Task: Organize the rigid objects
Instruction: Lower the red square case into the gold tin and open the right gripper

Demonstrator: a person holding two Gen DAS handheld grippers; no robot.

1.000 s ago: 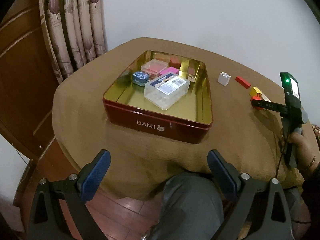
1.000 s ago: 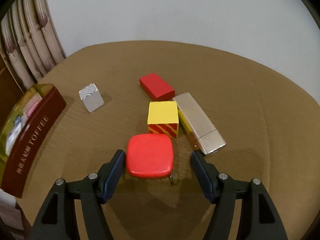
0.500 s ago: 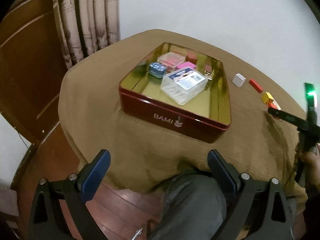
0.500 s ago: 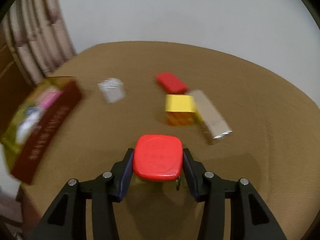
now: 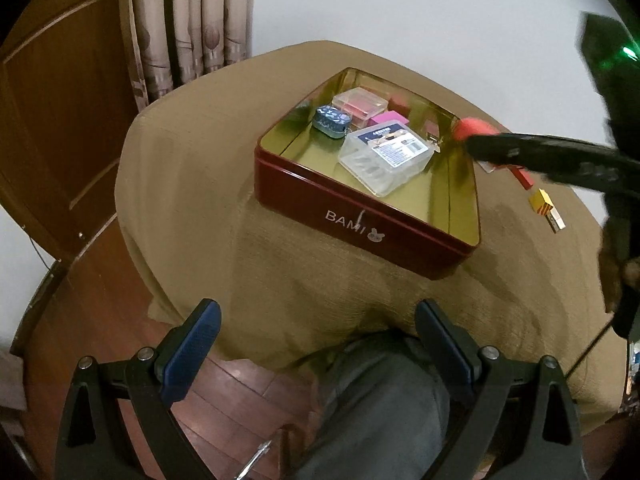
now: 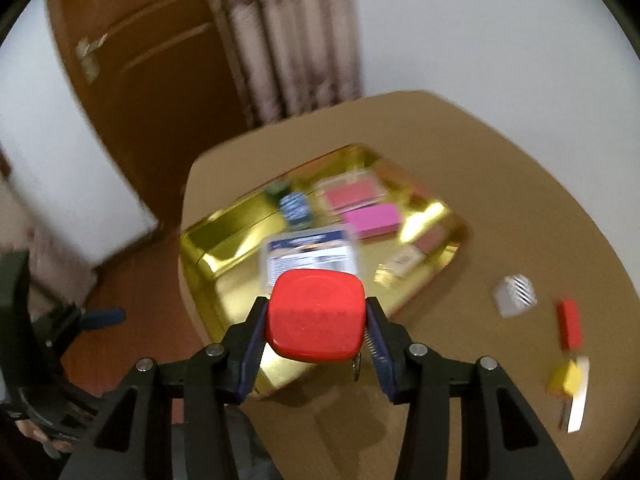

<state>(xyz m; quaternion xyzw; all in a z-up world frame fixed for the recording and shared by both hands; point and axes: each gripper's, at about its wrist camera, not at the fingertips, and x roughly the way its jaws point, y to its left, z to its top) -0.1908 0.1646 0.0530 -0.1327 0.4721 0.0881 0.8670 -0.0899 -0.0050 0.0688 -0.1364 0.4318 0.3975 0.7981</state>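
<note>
My right gripper (image 6: 316, 320) is shut on a red rounded square tape measure (image 6: 315, 314) and holds it in the air over the near right edge of the red BAMI tin (image 5: 360, 224). In the left wrist view the tape measure (image 5: 470, 128) and the right gripper's arm hang above the tin's right side. The tin (image 6: 200, 248) has a gold inside and holds a clear plastic box (image 5: 386, 156), a pink block (image 6: 372, 218) and a blue case (image 5: 330, 120). My left gripper (image 5: 316, 344) is open and empty, low in front of the table.
On the brown tablecloth right of the tin lie a white cube (image 6: 514, 294), a red block (image 6: 568, 322), a yellow and red cube (image 5: 540, 202) and a silver bar (image 5: 556, 222). A wooden door (image 5: 52, 120) and curtain (image 5: 188, 20) stand behind left. A person's knee (image 5: 384, 400) is below.
My right gripper closed on the red tape measure, lifted it off the cloth and carried it left over the tin. The left gripper's view drifted left and back.
</note>
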